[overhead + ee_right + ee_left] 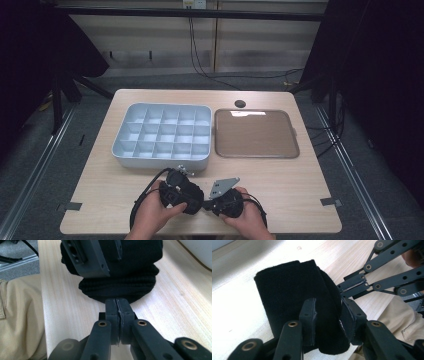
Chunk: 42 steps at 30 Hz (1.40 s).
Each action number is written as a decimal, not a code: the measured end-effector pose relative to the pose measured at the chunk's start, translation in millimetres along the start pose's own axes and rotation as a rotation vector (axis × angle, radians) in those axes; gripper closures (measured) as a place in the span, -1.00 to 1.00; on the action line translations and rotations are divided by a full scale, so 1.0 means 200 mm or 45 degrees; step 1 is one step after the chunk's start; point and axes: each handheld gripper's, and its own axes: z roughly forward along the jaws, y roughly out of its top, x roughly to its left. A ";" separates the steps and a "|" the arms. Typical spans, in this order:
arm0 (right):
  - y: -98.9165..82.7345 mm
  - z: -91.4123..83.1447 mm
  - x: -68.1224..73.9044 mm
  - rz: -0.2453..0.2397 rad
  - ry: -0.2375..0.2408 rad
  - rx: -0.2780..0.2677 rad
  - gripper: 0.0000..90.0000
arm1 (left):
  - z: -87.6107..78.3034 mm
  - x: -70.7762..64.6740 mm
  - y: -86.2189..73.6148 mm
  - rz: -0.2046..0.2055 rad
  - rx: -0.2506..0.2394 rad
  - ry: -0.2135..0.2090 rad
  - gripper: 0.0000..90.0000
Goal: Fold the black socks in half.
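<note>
A rolled piece of black knit cloth [287, 290] lies near the table's front edge. My left gripper [328, 307] is shut on it, with one jaw on each side of the roll. In the high view the left gripper [190, 197] and the right gripper [207, 204] meet tip to tip just off the front edge. The right gripper [117, 302] has its jaws pressed together, their tips touching the lower rim of the cloth [130, 287]. I see no cloth between them. One of the left gripper's fingers [87, 257] lies over the top of the roll.
A white tray [120, 150] with several empty compartments stands behind the grippers. A flat brown tray [295, 150] sits to its right. A dark round hole [240, 103] marks the table's far side. The person's beige trousers [15, 315] lie just past the front edge.
</note>
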 end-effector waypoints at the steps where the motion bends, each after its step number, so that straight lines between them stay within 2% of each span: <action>1: 0.00 0.00 0.00 -0.001 0.001 -0.001 0.96 | -0.01 0.00 0.00 0.001 0.001 0.000 0.41; 12: 0.00 0.00 0.00 -0.002 0.003 -0.006 0.96 | -0.06 0.02 0.02 0.001 -0.023 -0.012 0.37; 24: 0.00 0.00 0.00 -0.003 0.005 -0.003 0.96 | -0.15 0.06 0.02 -0.015 -0.085 -0.001 0.37; 30: 0.00 0.00 0.00 -0.002 0.004 -0.007 0.96 | -0.16 0.09 0.01 -0.038 -0.102 0.004 0.36; 34: 0.00 0.00 0.00 -0.001 0.003 -0.007 0.96 | -0.16 0.10 0.01 -0.061 -0.112 0.017 0.26; 39: 0.00 0.00 0.00 -0.003 0.004 -0.007 0.96 | -0.18 0.16 -0.01 -0.082 -0.134 0.067 0.10; 42: 0.00 0.00 0.00 0.001 0.005 -0.008 0.96 | -0.16 0.20 -0.03 -0.125 -0.124 0.080 0.04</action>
